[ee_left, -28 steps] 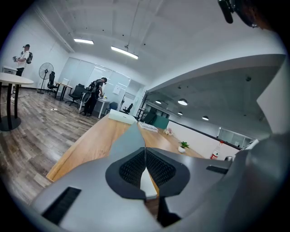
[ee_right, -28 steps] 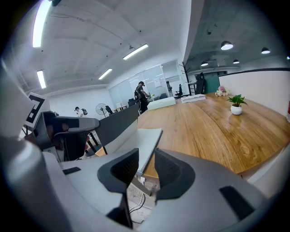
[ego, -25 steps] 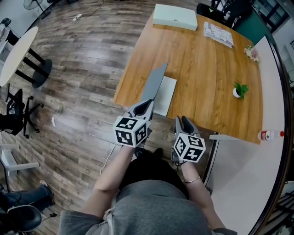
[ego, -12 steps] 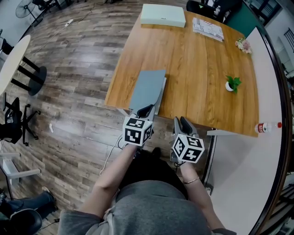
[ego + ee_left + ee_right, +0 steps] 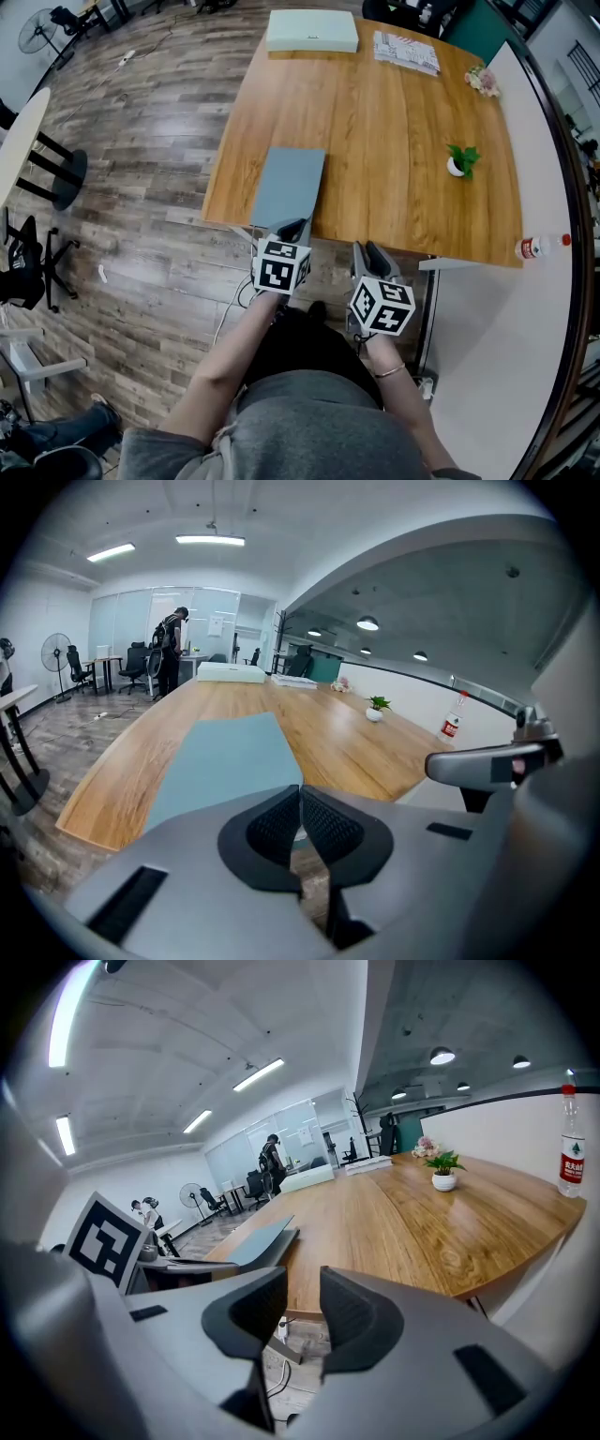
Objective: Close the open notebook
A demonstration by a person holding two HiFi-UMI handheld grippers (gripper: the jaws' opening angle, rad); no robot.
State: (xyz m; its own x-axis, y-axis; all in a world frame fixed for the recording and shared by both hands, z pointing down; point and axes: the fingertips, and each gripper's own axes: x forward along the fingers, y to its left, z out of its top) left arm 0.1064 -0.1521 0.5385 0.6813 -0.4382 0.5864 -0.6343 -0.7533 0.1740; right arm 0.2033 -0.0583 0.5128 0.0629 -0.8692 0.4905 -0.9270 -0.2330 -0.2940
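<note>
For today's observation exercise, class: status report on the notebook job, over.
Left gripper shut on notebook cover edge. Right gripper open, empty, beside it. Cover nearly flat, slight gap underneath. Nothing in the way.

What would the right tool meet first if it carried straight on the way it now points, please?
Probably the near edge of the wooden table: the right tool, open and empty, aims at it, though it could pass just underneath.
</note>
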